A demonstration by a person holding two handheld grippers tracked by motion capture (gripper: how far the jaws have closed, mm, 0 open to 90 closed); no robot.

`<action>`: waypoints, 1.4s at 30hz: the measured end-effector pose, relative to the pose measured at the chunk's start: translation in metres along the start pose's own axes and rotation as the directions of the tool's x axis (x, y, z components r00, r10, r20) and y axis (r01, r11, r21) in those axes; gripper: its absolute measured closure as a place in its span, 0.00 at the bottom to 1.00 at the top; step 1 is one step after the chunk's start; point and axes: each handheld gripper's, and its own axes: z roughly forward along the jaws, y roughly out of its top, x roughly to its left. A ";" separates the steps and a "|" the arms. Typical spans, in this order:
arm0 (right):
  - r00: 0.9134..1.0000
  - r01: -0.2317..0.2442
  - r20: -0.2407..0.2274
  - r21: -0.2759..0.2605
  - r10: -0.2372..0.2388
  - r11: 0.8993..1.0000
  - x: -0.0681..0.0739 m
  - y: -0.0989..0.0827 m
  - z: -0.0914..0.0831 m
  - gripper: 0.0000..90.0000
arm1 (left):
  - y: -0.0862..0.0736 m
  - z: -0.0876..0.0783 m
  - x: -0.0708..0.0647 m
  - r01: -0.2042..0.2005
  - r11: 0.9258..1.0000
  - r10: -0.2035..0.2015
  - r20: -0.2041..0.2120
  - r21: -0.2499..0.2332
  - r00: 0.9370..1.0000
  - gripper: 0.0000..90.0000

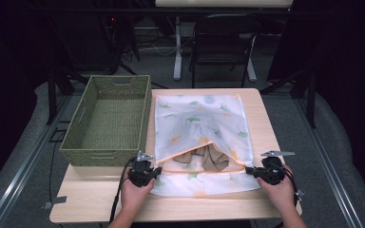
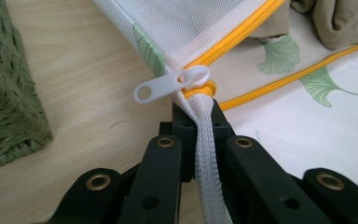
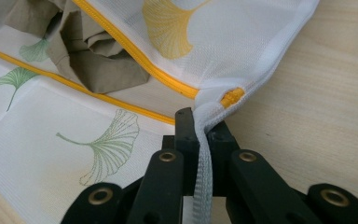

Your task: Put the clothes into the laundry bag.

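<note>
You sit in lab or studio room, not home. Small wooden desk (image 1: 256, 102) stands alone in middle, on grey carpet floor (image 1: 285, 118). Dark black curtains (image 1: 347, 71) hang at both sides. Metal rails (image 1: 24, 166) run along floor by desk. Black folding chair (image 1: 223, 42) waits behind desk, next to white leg of another table (image 1: 177, 47). Cables (image 1: 159, 47) lie on floor back there. Tape (image 1: 57, 202) sticks at desk corner. Room looks dim, light falls on desk.

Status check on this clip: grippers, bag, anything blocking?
Left hand-held gripper shut on mesh laundry bag edge by zipper pull. Right hand-held gripper shut on opposite edge. Bag unzipped. Nothing blocking.
</note>
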 end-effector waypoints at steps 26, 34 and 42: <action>0.974 0.226 -0.042 0.155 -0.222 0.962 0.014 0.059 -0.028 0.97 | 0.075 -0.037 -0.025 -0.222 0.963 0.219 0.032 0.152 0.975 0.97; 0.975 0.222 -0.044 0.170 -0.217 0.960 0.011 0.077 -0.033 0.97 | 0.098 -0.039 -0.024 -0.226 0.950 0.229 0.010 0.214 0.973 0.96; 0.964 0.266 -0.023 0.169 -0.266 0.949 0.018 0.102 -0.039 0.97 | 0.127 -0.049 -0.012 -0.169 0.966 0.176 -0.017 0.195 0.984 0.96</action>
